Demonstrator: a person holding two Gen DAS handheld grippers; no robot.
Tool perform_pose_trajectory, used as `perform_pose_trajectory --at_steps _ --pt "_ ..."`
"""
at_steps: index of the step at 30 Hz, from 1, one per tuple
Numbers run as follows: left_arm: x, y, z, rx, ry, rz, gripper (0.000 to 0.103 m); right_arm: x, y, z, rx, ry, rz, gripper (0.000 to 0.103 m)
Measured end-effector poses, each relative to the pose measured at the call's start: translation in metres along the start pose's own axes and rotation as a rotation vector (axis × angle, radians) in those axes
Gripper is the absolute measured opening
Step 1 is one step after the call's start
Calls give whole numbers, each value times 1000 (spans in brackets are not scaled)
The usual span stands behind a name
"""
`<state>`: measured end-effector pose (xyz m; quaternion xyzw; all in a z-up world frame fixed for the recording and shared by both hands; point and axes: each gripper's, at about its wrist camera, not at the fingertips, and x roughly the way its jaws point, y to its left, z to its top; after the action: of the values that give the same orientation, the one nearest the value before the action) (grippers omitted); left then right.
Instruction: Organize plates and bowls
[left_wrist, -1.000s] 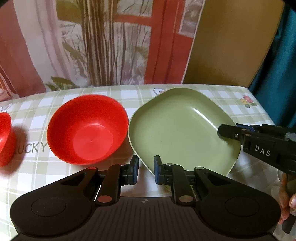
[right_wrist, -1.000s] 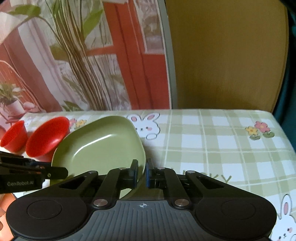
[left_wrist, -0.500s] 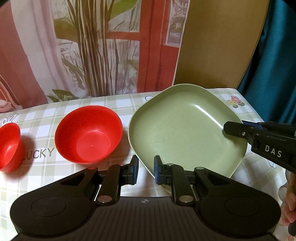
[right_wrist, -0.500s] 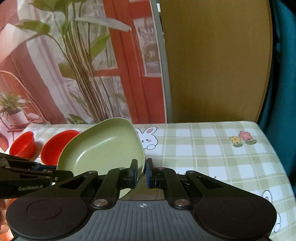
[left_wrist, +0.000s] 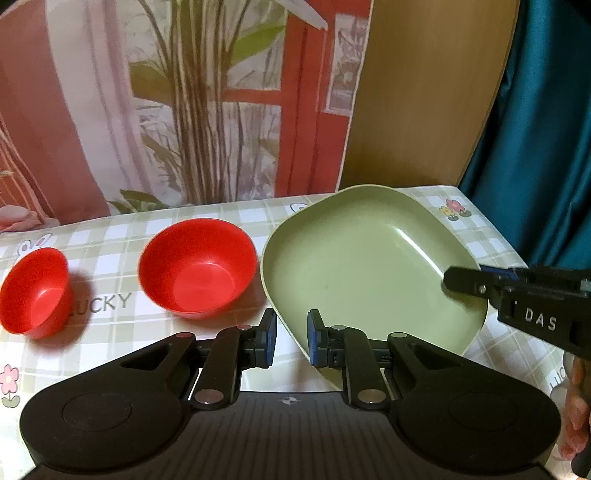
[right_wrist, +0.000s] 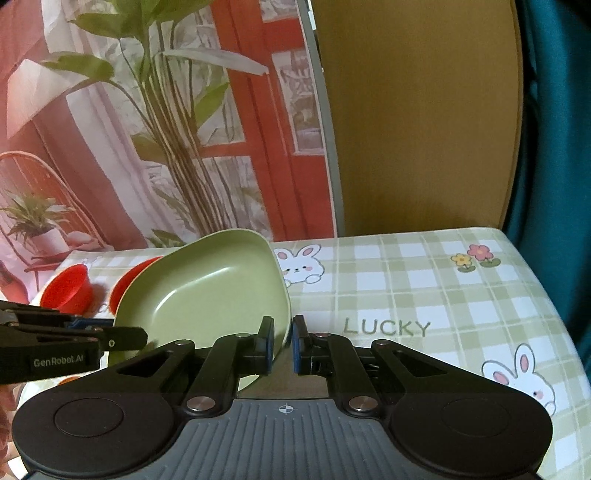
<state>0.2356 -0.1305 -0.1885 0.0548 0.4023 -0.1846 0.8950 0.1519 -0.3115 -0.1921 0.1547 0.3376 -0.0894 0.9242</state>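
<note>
Smooth green squarish plate (left_wrist: 369, 273) gripped at opposite rims by left gripper (left_wrist: 290, 341) and right gripper (right_wrist: 282, 341) jaws, two glossy round red bowls (left_wrist: 197, 267) set toward bench (right_wrist: 424, 291) left edge

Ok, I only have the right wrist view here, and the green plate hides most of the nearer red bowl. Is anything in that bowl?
Observer: No. The left wrist view shows the larger red bowl whole, upright and empty.
Operator: And is the left gripper on the plate too?
Observer: Yes. The left gripper has the near rim of the green plate between its fingers.
Operator: Do the two bowls touch?
Observer: No. The smaller red bowl stands apart, with checked tablecloth showing between them.
</note>
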Motion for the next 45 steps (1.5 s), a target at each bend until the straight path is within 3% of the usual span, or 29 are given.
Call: perform_pose_trajectory --at_steps 24,45 --pt "-60 63 -19 -53 -65 12 18 -35 86 -24 18 42 80 12" --pt "-79 100 -47 -76 -41 0 18 -48 143 -54 13 113 116 13"
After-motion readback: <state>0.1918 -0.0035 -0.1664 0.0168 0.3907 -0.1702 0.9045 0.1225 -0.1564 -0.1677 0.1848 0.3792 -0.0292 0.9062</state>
